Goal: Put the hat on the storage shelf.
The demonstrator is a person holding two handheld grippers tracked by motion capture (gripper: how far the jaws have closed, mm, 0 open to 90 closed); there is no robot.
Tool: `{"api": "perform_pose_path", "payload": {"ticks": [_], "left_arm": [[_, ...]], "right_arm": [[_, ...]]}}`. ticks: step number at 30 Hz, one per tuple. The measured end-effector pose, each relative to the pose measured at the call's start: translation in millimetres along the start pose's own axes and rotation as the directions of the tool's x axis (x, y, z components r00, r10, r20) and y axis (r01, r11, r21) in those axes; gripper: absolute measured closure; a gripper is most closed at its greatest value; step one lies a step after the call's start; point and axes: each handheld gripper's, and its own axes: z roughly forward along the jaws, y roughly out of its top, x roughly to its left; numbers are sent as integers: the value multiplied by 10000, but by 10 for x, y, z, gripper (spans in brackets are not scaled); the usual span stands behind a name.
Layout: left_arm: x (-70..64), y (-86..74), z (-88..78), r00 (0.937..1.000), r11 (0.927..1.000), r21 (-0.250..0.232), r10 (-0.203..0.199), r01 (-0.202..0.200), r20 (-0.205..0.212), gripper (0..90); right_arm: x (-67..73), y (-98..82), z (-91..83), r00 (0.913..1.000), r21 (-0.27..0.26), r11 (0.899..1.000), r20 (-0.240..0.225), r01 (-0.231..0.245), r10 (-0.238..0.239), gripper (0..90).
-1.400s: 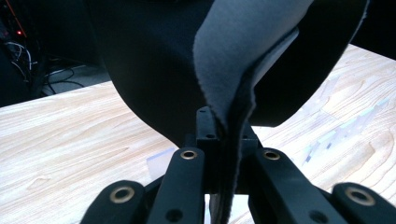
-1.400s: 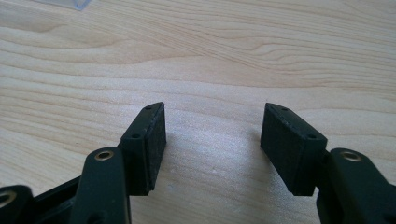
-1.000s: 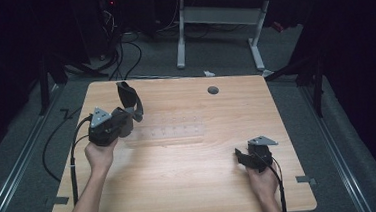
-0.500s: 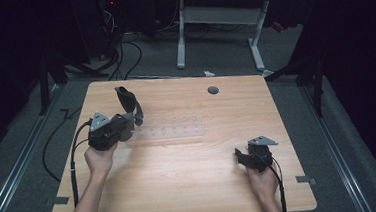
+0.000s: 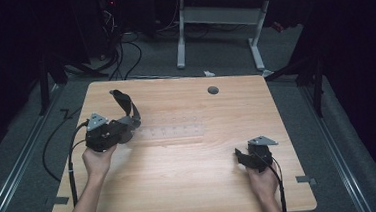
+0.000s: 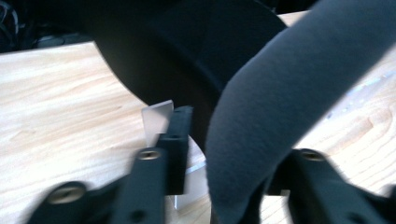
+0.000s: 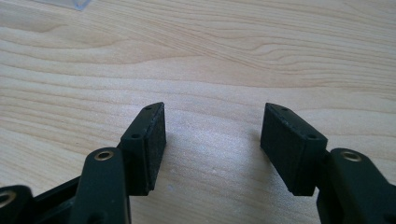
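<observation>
The dark grey strap hides the left gripper's right fingers.

Left gripper jaws have just been opening — dark strap sags between them

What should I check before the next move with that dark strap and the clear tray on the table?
1. Left gripper jaws: they have just been opening and now stand apart, the dark strap passing between them; ok if a release is meant.
2. Strap clear of the pads: cannot tell, it hides the far pad in the left gripper view.
3. Strap position: arched by the left end of the clear tray; whether it rests in the tray, cannot tell.
4. Right gripper: jaws apart over bare table, nothing between them; ok.
5. Space between the two grippers on the table: free; ok.
</observation>
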Motion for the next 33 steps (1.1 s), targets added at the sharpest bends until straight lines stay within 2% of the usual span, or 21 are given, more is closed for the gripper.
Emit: {"api": "perform_pose_path", "payload": {"ticks": [1,3,5,11,15,18,21,23,24,27,33], "left_arm": [[0,1,-3,10000,10000,4,6,-6,-41,517],[7,1,-10,9998,9999,100,47,-45,-207,441],[7,2,-27,9997,9997,216,72,-66,-254,410],[10,-48,-194,9998,9996,233,-153,157,-162,354],[79,-263,-344,9992,9992,397,-80,95,-385,343],[156,-496,-416,9975,9965,831,152,-95,-684,342],[216,-712,-423,9912,9893,1325,755,-608,-1087,342],[252,-807,-412,9877,9852,1557,918,-716,-1266,341],[280,-866,-397,9827,9816,1715,1099,-838,-1492,340],[284,-884,-403,9803,9833,1593,1140,-882,-1613,324],[285,-882,-402,9806,9840,1575,1094,-837,-1624,322]], "right_arm": [[0,0,0,10000,3,10000,1,-1,1,407],[0,0,0,10000,3,10000,-3,-4,4,407],[0,0,0,10000,3,10000,-2,-1,1,407],[0,0,0,10000,3,10000,-7,-2,2,407],[0,0,0,10000,2,10000,-4,-2,2,407],[0,0,0,10000,3,10000,-5,2,-2,407],[0,0,0,10000,4,10000,-6,1,-1,407],[0,0,0,10000,2,10000,-5,-2,2,407],[-1,0,1,10000,-6,10000,-14,14,-14,406],[-1,0,1,10000,-9,10000,-11,19,-19,406],[0,0,1,10000,-9,10000,-12,17,-17,407]]}}
